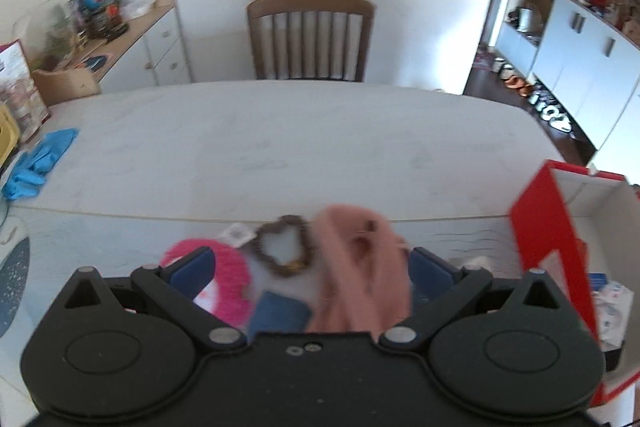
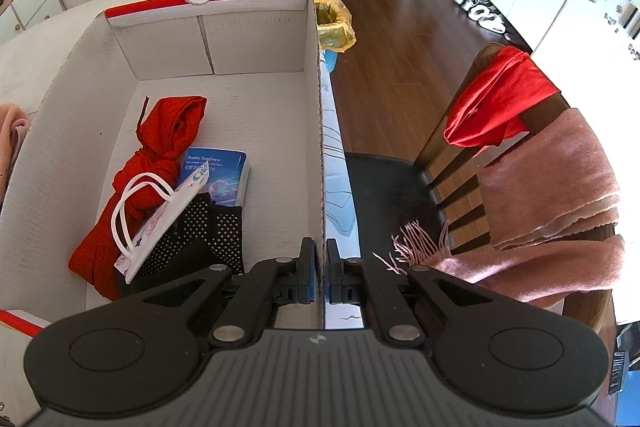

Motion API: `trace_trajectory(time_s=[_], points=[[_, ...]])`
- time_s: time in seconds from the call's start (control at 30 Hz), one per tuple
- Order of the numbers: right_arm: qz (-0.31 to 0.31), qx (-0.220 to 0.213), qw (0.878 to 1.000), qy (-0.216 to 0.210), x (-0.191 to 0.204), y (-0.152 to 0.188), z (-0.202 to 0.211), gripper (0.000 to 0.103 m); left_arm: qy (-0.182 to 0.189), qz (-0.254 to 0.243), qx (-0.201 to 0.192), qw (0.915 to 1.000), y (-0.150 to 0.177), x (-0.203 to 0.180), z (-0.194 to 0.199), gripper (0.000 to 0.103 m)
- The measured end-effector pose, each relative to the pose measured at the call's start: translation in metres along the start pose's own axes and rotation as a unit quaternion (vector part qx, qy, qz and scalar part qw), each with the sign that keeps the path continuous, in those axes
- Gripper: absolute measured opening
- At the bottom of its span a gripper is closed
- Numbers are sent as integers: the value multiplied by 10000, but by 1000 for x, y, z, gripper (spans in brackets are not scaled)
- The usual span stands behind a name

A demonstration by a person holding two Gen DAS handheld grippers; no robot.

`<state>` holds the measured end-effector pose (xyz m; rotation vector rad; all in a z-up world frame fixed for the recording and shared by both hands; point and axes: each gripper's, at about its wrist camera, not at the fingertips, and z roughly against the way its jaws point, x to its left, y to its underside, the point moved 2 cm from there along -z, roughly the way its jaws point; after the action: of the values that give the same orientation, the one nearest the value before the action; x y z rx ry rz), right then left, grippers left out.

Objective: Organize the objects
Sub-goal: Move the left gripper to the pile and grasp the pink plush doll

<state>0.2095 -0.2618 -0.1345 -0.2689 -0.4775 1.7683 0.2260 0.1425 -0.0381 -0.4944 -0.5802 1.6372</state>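
Box [image 2: 256, 75] sits on the table [image 1: 280, 131], lid off, already part filled — red cloth [image 2: 160, 143], tissue pack [image 2: 224, 167], small bag [image 2: 160, 223] and black dotted fabric [image 2: 208, 231] lie along its floor.

Right gripper [image 2: 320, 267] is pinched narrow on the box's right wall, one finger inside and one outside. Likely reason: to steady the box while the other hand loads it.

Left gripper [image 1: 312, 267] stands with jaws wide, over the near table edge. Between its fingers, blurred: pink cloth [image 1: 360, 267], draped toward the right finger and running back under the gripper body. Whether the pads press on it cannot be told — nothing shows contact, and the gap looks much wider than the cloth.

Just left of the cloth lie a dark bead bracelet [image 1: 284, 247] and a hot-pink fuzzy piece [image 1: 228, 275], the latter against the left finger. Box's red corner shows at the right of the left view, near the gripper, so these loose things are close to where they probably go.

Blue gloves [image 1: 36, 163] lie well apart, far left.
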Motion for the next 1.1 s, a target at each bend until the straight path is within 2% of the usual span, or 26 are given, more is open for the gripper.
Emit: trace_trajectory(time_s=[0.23,0.43,0.73,0.9,1.0,1.1], points=[[-34,19,10000,53,2,-1,0,5,-382,84,352,9986,5,38,-29,103],[-38,30,9999,90,4,-2,0,5,-436,336,576,9968,13,63,-55,103],[2,47,9999,97,7,-1,0,6,-588,520,904,9928,21,75,-90,103],[1,51,9999,89,7,-1,0,6,-595,646,839,9926,22,76,-92,102],[78,52,10000,-1,8,-1,0,6,-586,774,767,9923,23,77,-90,99],[76,60,10000,-12,8,0,-1,6,-660,790,804,9914,24,77,-91,84]])
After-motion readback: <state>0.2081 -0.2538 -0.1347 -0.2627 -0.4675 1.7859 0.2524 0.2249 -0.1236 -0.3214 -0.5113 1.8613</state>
